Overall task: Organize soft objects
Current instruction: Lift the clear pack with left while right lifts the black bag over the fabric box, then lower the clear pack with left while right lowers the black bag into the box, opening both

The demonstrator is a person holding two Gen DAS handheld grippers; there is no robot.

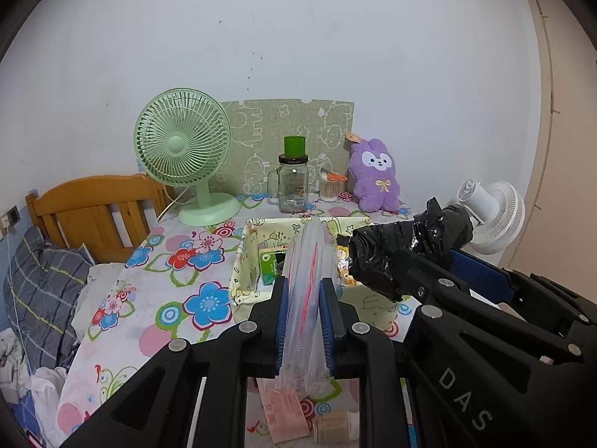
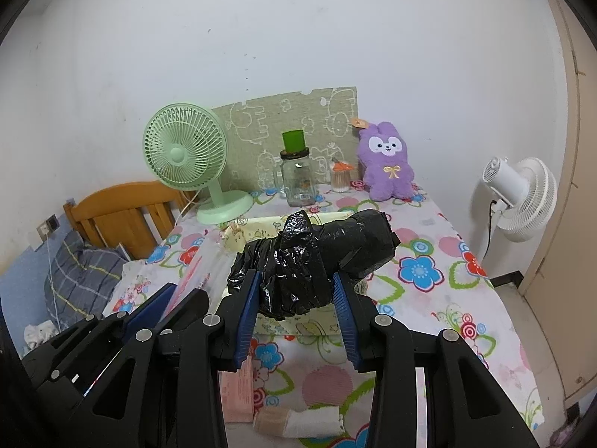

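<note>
The left fingers (image 1: 304,321) clench a clear bag roll (image 1: 308,280) above the basket (image 1: 240,261); the right fingers (image 2: 294,298) grasp a black bag roll (image 2: 317,257) over the same basket on the flowered surface (image 2: 447,298).

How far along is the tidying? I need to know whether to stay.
Midway. A green packet already sits in the fabric basket. In hand: the left gripper clamps clear plastic bags, the right gripper a black bag roll, both over the basket. Left: pink packet and bandage roll on the table.
</note>
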